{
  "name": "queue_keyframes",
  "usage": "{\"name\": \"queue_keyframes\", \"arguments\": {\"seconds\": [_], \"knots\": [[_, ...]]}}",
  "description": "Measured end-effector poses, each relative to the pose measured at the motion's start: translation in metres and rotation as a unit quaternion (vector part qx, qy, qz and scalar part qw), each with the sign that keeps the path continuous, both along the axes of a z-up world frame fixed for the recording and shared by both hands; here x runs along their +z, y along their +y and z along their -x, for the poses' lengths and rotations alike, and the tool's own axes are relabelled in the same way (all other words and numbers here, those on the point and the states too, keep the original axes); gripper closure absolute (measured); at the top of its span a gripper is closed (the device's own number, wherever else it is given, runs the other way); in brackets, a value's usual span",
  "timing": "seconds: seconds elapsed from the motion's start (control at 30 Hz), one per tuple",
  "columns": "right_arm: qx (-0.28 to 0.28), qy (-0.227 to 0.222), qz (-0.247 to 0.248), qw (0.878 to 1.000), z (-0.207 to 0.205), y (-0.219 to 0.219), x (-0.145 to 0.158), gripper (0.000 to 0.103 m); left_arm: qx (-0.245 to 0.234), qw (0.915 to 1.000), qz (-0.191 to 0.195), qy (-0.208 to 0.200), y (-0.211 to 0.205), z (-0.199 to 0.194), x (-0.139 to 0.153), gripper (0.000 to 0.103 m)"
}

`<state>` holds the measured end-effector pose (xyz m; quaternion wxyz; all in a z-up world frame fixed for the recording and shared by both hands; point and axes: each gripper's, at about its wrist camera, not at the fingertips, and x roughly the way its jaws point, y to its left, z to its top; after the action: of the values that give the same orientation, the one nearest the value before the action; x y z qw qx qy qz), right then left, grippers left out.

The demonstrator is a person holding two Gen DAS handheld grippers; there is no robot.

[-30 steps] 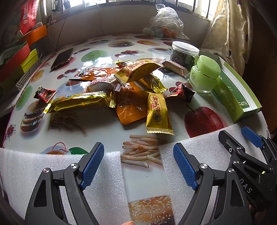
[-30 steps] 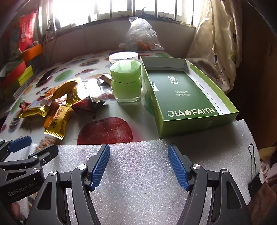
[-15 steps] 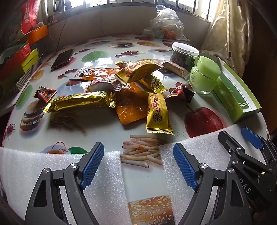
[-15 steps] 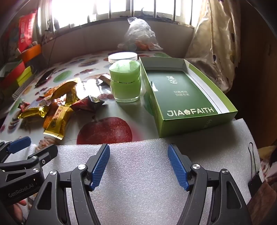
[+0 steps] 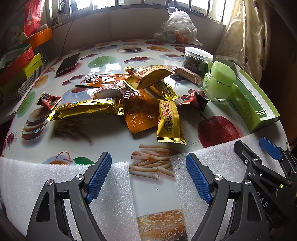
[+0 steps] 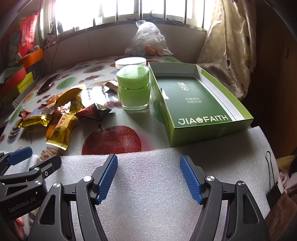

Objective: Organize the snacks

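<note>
Left gripper point(image 5: 148, 178): jaws apart, empty, over foam sheet point(image 5: 55, 185). Right gripper point(image 6: 148, 178): likewise apart, empty. Snack packets point(image 5: 130, 100) heaped at 12 o'clock; green box point(image 6: 194, 103) at 1 o'clock.

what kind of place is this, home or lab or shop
Most likely a home: a table with a food-print cover under a barred window, a patterned curtain, and a pile of snack packets.
</note>
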<state>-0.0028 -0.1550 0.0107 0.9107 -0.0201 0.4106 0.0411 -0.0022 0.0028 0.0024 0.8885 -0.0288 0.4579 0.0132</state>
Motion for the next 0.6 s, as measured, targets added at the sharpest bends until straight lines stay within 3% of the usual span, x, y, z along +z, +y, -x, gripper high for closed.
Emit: {"name": "queue_keyframes", "arguments": {"seconds": [0.6], "knots": [[-0.001,-0.002,0.000,1.000,0.0003,0.0008,0.0002,0.033,0.000,1.0000,-0.001,-0.001,-0.0002,0.0010,-0.0003,0.020]]}}
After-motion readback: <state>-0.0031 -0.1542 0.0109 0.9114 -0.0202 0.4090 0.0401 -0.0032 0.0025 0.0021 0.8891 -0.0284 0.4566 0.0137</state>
